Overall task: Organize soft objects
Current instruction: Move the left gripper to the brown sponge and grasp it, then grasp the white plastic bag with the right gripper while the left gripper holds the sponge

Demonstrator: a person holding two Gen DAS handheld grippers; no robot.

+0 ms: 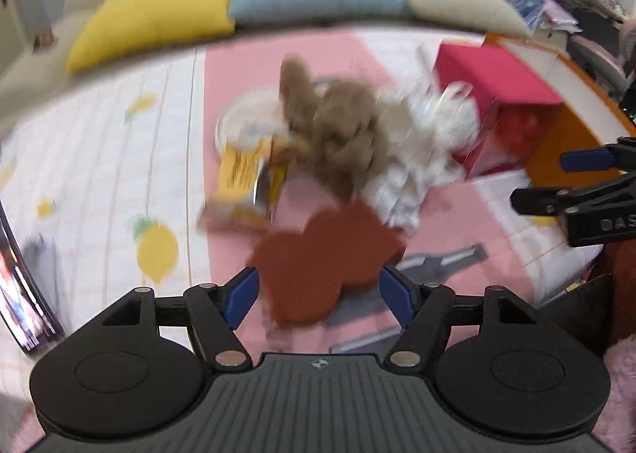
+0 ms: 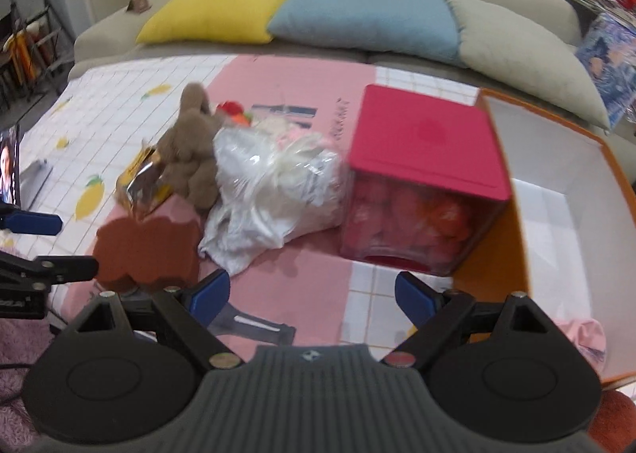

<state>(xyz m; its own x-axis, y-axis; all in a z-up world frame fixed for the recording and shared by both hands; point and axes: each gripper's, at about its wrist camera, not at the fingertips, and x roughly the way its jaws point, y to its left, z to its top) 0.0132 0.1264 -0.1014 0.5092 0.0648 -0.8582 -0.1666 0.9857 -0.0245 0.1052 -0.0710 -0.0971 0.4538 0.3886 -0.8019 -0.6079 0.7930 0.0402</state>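
Observation:
A rust-brown wavy-edged sponge [image 1: 322, 258] lies on the pink mat just ahead of my open left gripper [image 1: 318, 294], partly between its blue pads; it also shows in the right wrist view [image 2: 147, 250]. Behind it lie a brown plush toy [image 1: 338, 127], a white plastic bag with soft stuff [image 1: 421, 142] and a yellow snack packet [image 1: 246, 178]. My right gripper [image 2: 314, 294] is open and empty over the mat, in front of the bag [image 2: 278, 182] and a pink-lidded box [image 2: 421, 174]. The plush [image 2: 190, 146] sits left of the bag.
An orange box with a white inside [image 2: 556, 214] stands open at the right, with something pink in its near corner [image 2: 584, 337]. A sofa with yellow [image 2: 222, 3], blue [image 2: 365, 11] and beige [image 2: 524, 47] cushions runs along the back. A phone [image 2: 10, 166] stands at the left.

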